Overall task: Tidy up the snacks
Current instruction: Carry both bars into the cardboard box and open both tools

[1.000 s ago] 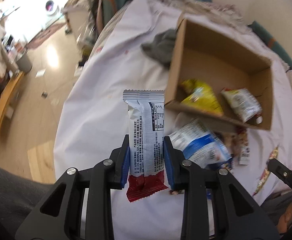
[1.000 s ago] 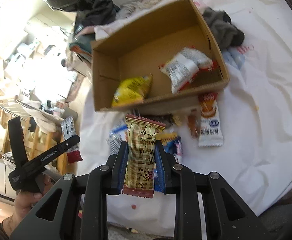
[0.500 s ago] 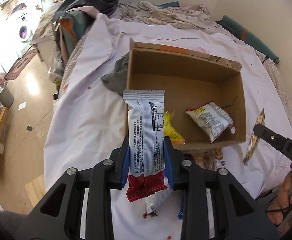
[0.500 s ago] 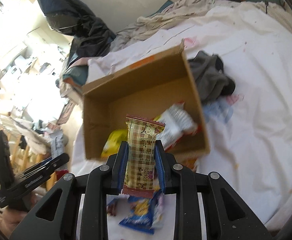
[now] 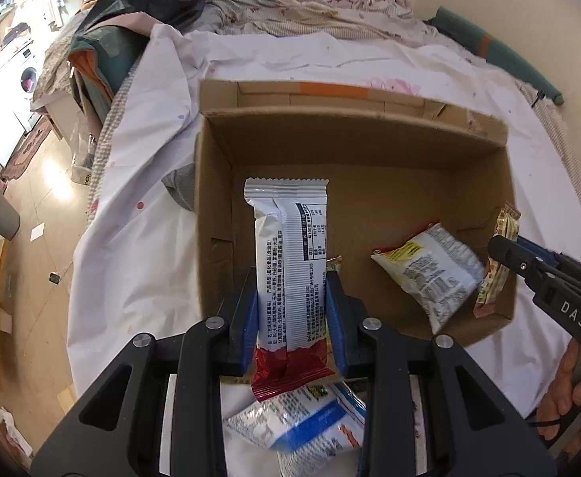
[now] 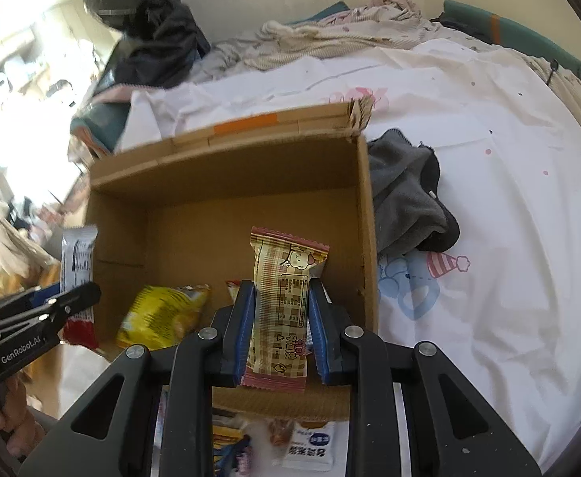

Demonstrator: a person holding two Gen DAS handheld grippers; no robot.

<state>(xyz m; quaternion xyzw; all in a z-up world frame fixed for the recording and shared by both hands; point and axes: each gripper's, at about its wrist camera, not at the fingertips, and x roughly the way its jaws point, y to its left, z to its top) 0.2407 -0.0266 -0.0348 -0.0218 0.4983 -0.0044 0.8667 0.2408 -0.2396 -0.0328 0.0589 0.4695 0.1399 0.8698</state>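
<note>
On the white sheet [image 5: 139, 238], a cardboard box [image 5: 370, 151].

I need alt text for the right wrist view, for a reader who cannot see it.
The right gripper holds a beige checked snack bar upright over an open cardboard box on a white sheet. A yellow packet lies inside.

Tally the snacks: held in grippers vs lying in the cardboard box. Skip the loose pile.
Held: 2, white-and-red bar in left gripper, plaid bar in right gripper
Lying in cardboard box: 2, yellow packet, white packet
Total: 4
</note>
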